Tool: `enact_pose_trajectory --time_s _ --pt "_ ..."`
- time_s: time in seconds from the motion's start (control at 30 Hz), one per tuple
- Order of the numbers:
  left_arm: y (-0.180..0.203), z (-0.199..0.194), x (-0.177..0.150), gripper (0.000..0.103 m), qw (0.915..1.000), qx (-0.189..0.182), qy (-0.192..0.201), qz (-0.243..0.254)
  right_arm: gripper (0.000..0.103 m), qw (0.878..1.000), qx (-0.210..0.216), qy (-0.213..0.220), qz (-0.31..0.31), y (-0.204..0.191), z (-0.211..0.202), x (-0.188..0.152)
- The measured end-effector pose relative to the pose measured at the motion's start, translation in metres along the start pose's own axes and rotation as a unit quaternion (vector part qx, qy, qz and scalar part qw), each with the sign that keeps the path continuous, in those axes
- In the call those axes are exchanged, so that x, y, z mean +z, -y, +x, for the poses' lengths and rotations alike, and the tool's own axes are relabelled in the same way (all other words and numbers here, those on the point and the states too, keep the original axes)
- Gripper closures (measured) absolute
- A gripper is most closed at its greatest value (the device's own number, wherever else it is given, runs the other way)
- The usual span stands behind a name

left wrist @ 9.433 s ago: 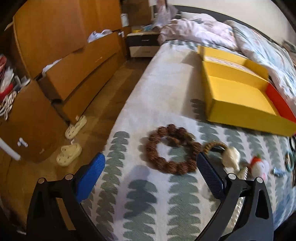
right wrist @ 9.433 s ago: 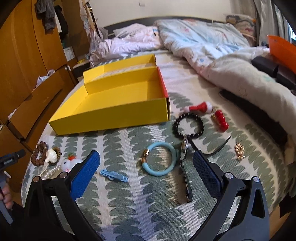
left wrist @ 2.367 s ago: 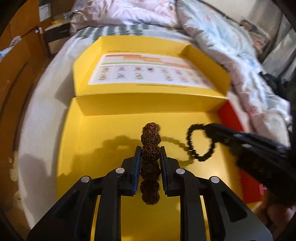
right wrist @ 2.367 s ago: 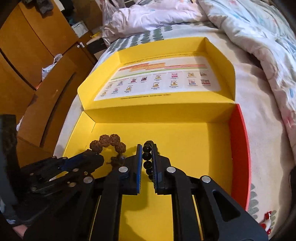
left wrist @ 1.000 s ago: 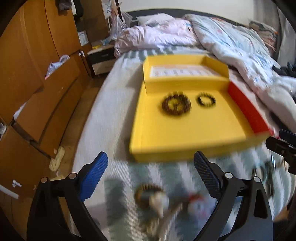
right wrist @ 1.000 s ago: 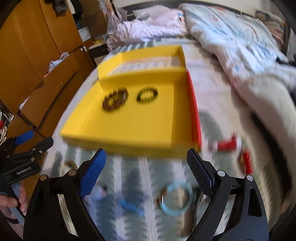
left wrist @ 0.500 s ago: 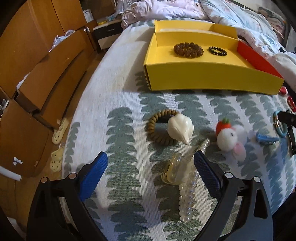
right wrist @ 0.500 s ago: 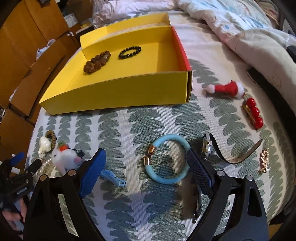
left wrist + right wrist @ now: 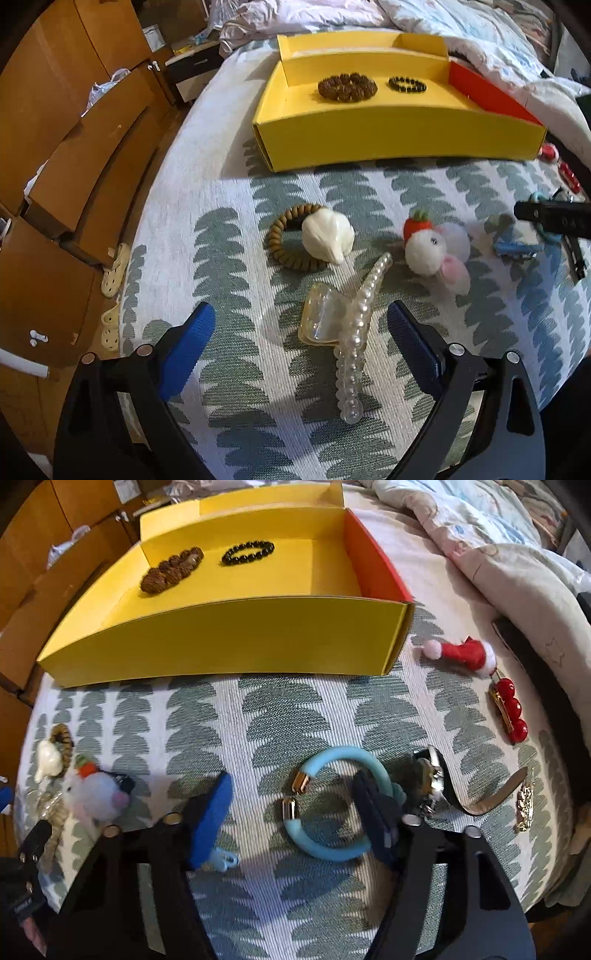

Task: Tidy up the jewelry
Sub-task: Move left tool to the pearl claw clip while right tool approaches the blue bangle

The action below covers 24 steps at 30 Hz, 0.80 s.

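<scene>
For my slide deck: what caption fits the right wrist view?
Open right gripper lowers around a light blue bangle on the bedspread; two bead bracelets already lie in the yellow box.

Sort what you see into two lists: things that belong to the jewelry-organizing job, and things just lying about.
Job: yellow box, brown bead bracelet, black bead bracelet, blue bangle, pearl claw clip.

Lying about: slippers, wooden drawers, bedding.

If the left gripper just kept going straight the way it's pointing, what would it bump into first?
Most likely the pearl hair clip: it lies on the bedspread between the open left gripper fingers, right ahead. Past it sits the coil hair tie with the white charm. Depth is hard to judge in this fisheye view.
</scene>
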<state>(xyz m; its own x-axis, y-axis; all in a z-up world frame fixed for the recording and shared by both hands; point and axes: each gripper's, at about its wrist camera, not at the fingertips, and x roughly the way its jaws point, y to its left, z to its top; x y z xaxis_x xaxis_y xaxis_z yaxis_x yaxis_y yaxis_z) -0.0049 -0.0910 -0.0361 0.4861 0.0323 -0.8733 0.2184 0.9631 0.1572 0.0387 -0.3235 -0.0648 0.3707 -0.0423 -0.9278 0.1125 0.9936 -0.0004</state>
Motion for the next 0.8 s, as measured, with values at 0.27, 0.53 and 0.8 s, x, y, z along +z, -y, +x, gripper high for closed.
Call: enact_pose_trajectory --time_s 0.27,0.53,0.8 --pt "0.007 0.028 -0.006 0.010 0.9987 0.002 -0.048 0.013 0.049 1.000 -0.010 -0.007 -0.002 -0.002 0.001 -0.002" --pt "0.008 0.028 -0.007 0.010 0.9987 0.000 -0.049 0.014 0.050 1.000 -0.014 -0.014 -0.014 0.003 -0.004 -0.018" --pt "0.004 0.033 -0.005 0.015 0.9982 -0.021 -0.055 0.005 0.074 0.999 -0.017 -0.013 -0.027 0.000 -0.004 -0.019"
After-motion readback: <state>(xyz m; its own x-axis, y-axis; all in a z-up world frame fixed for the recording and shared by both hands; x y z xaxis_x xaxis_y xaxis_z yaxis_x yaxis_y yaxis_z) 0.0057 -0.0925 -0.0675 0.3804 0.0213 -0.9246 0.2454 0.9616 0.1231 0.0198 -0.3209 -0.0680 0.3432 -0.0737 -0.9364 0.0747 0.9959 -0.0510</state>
